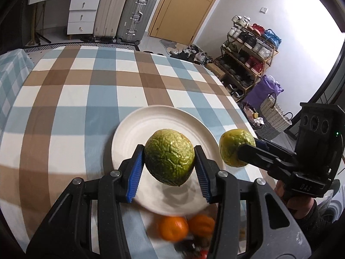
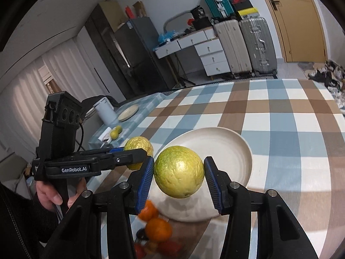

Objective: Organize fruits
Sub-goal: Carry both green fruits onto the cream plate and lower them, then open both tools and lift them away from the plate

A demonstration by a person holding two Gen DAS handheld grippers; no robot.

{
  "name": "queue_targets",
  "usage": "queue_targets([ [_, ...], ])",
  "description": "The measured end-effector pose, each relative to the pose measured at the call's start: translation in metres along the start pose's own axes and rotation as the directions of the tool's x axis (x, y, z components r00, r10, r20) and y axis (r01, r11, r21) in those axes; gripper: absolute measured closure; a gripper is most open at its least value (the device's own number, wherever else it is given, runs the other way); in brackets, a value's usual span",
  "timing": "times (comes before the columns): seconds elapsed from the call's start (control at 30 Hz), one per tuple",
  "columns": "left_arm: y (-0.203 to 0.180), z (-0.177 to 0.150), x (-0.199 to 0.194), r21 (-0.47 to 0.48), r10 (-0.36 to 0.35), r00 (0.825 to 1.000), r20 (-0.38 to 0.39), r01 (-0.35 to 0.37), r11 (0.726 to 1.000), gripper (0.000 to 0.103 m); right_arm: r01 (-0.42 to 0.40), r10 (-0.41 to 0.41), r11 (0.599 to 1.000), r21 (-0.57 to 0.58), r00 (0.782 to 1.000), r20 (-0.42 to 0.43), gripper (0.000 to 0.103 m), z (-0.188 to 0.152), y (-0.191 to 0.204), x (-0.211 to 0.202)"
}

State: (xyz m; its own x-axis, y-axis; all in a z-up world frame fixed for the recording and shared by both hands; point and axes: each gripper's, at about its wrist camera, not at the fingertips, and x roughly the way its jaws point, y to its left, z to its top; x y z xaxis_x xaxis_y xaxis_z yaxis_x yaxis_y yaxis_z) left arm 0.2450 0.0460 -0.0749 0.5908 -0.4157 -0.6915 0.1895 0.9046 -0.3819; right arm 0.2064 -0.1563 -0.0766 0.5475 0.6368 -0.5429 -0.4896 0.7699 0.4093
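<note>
checked tablecloth (image 1: 64, 99) in blue, brown and white covers the table in both views. at the far left of the right wrist view a side surface holds a pale canister (image 2: 105, 110), a small flat dish (image 2: 128, 111) and two small yellow-green fruits (image 2: 115, 132), well apart from the work area.

left gripper (image 1: 169, 164): blue ribbed pads (image 1: 135, 173) pressed on both sides of a wrinkled green fruit (image 1: 169, 156), held off the cloth above the near part of the white plate (image 1: 138, 133); its shadow falls on the plate below. in the right wrist view the same gripper comes in from the left and its near finger hides part of that fruit.

white plate: nothing rests on it. it lies between the two held fruits and the far half of the table.

right gripper (image 2: 179, 176): pads clamped on a rounder yellow-green fruit (image 2: 179, 171), held in the air over the near left rim of the plate. in the left wrist view this fruit (image 1: 235, 146) hangs just beyond the plate's right edge, apart from the wrinkled one, no contact between the two.

near edge, under the grippers: two oranges (image 1: 185, 227) side by side on the cloth just short of the plate rim, blurred; small dark and red fruits (image 2: 151, 246) beside them, too blurred to name. the gripper frames cover part of this cluster in both views.

background: drawers (image 1: 82, 15), suitcases (image 1: 127, 13), a wooden door (image 1: 183, 6), and a shoe rack (image 1: 248, 51) at right.
</note>
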Motion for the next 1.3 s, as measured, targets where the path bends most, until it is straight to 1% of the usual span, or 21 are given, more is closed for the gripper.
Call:
queue_targets([
  [0.17,0.011,0.020,0.037,-0.003,0.003,0.999,-0.034,-0.004,1.000,0.060,0.006,-0.005,0.999,0.032,1.000,-0.022,0.054,0.018,-0.021,0.028],
  [0.3,0.015,0.031,0.063,0.014,0.007,0.998,-0.057,-0.006,1.000,0.060,0.015,-0.013,0.999,0.051,0.999,-0.036,0.054,0.028,-0.036,0.050],
  [0.47,0.021,0.036,0.089,0.012,0.005,0.996,-0.088,-0.004,1.000,0.060,0.031,-0.026,0.996,0.081,0.998,-0.056,0.054,0.035,-0.053,0.074],
  [0.77,0.020,0.039,0.112,0.030,0.013,0.994,-0.109,-0.010,1.000,0.060,0.053,-0.042,0.993,0.104,0.994,-0.105,0.054,0.036,-0.069,0.104],
  [1.0,0.022,0.040,0.116,0.018,0.015,0.994,-0.106,-0.013,1.000,0.059,0.074,-0.062,0.991,0.113,0.992,-0.112,0.053,0.034,-0.071,0.110],
  [1.07,0.020,0.040,0.113,0.022,0.033,0.994,-0.107,-0.031,0.999,0.057,0.071,-0.058,0.990,0.121,0.993,-0.104,0.052,0.034,-0.071,0.109],
  [1.1,0.020,0.040,0.112,0.024,0.046,0.993,-0.108,-0.043,0.999,0.052,0.067,-0.055,0.990,0.126,0.994,-0.096,0.050,0.034,-0.071,0.107],
  [1.13,0.021,0.040,0.110,0.020,0.050,0.993,-0.106,-0.049,0.999,0.050,0.069,-0.058,0.989,0.129,0.994,-0.089,0.046,0.035,-0.070,0.105],
  [1.17,0.021,0.040,0.107,0.014,0.046,0.994,-0.099,-0.045,0.999,0.050,0.075,-0.064,0.989,0.129,0.994,-0.086,0.043,0.036,-0.070,0.104],
  [1.2,0.020,0.040,0.103,0.011,0.043,0.995,-0.092,-0.042,0.999,0.048,0.084,-0.074,0.988,0.130,0.994,-0.082,0.043,0.037,-0.069,0.101],
  [1.23,0.019,0.040,0.098,0.015,0.050,0.995,-0.085,-0.049,0.999,0.044,0.087,-0.077,0.987,0.135,0.994,-0.074,0.043,0.037,-0.068,0.097],
  [1.3,0.015,0.038,0.087,0.026,0.064,0.996,-0.065,-0.062,0.998,0.036,0.077,-0.069,0.986,0.146,0.996,-0.061,0.037,0.038,-0.067,0.089],
])
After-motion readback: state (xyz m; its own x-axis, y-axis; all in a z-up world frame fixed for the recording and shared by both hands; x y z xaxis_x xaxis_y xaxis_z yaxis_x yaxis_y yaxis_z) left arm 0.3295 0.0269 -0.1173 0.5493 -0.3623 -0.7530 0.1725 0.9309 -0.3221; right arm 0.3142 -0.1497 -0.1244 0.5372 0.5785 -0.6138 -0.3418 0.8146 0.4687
